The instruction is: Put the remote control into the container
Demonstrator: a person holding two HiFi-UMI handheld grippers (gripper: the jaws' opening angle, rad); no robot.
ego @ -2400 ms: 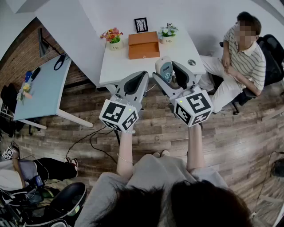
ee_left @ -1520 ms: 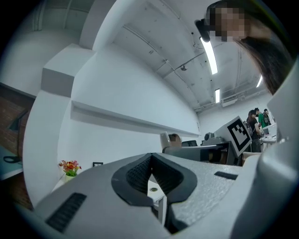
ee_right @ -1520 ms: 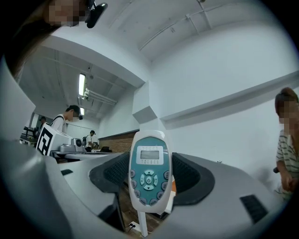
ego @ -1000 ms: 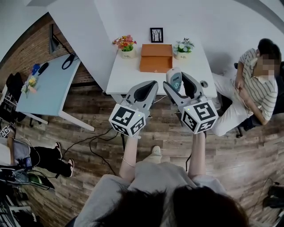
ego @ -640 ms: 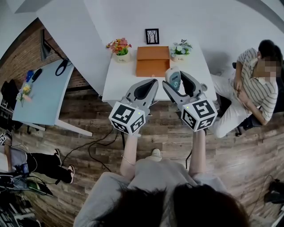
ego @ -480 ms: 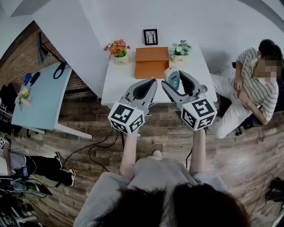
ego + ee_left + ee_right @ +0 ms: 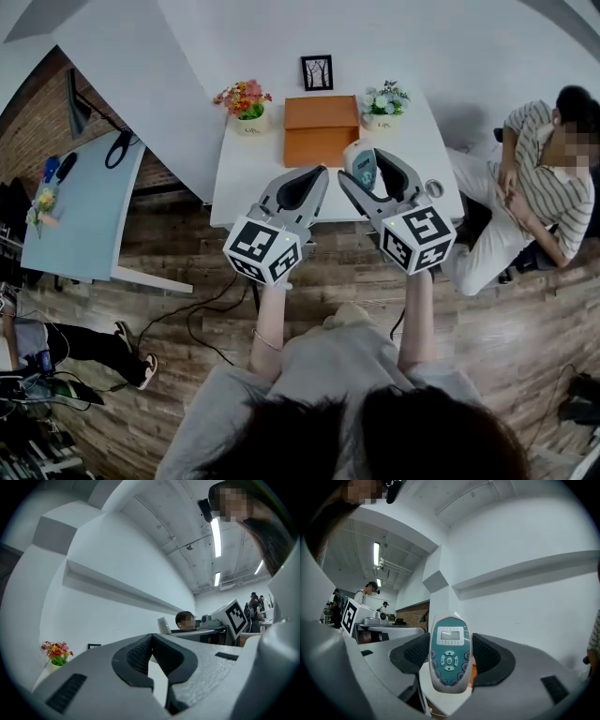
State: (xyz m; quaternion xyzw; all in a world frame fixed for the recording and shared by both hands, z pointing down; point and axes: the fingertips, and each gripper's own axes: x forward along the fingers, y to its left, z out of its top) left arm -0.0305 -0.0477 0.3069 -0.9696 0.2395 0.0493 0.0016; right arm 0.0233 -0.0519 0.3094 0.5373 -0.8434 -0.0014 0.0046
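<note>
Head view: the right tongs [image 7: 363, 165] grasp the remote control [image 7: 358, 169] just short of the orange container [image 7: 322, 117], which looks closed, though it is small here. Left gripper view: the left tongs [image 7: 151, 637] are clenched, empty. Right gripper view: only the remote control's smooth sides are pinched, so a jolt could drop it outside the orange container.

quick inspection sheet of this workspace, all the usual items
surface: white table, mostly bare
job's things: remote control upright between the right gripper's pads, above the table; orange container at the table's back, looks closed
clutter: two flower pots beside the container, picture frame behind it
grippers: left gripper shut, empty; right gripper shut on the remote control
cables: black cable on the wooden floor
surroundings: seated person at right, blue table at left
</note>
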